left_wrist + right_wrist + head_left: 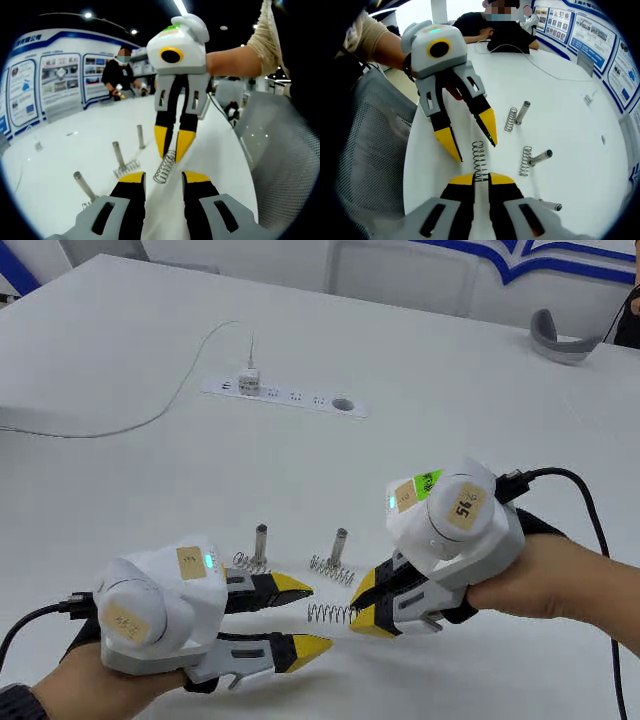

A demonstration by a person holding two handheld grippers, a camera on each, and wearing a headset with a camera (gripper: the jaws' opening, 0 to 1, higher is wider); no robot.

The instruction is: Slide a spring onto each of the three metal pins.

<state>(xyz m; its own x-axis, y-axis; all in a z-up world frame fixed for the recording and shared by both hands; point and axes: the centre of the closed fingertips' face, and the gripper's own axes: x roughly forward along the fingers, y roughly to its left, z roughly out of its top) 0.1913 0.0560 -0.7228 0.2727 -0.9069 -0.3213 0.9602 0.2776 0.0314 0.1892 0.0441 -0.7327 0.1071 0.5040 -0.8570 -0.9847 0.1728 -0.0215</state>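
Left gripper (318, 617) is nearest, low left in the head view, with its fingers spread wide and gripping nothing. The free end of the held spring (332, 613) sits in the gap between its yellow tips; can't tell if it touches either one. Right gripper (361, 608) comes in from the right, tips pressed together on the other end of that spring, holding it roughly level and pointed at the left gripper. Both gripper views agree: each shows the other gripper head-on, with the spring bridging between them. Just behind on the white table (120, 350), the left pin (260, 540) and right pin (339, 543) stand upright with bare shafts. Each has a loose spring lying on the table at its foot, the left spring (247, 562) and the right spring (331, 570). The third pin (550, 205) shows in the right gripper view, close beside that gripper's jaws, also bare. Further back there's a power strip (285, 395) with a white plug (249, 378) in it and a thin cable (170, 400) trailing off left. A grey curved band (555, 340) sits at the far right.
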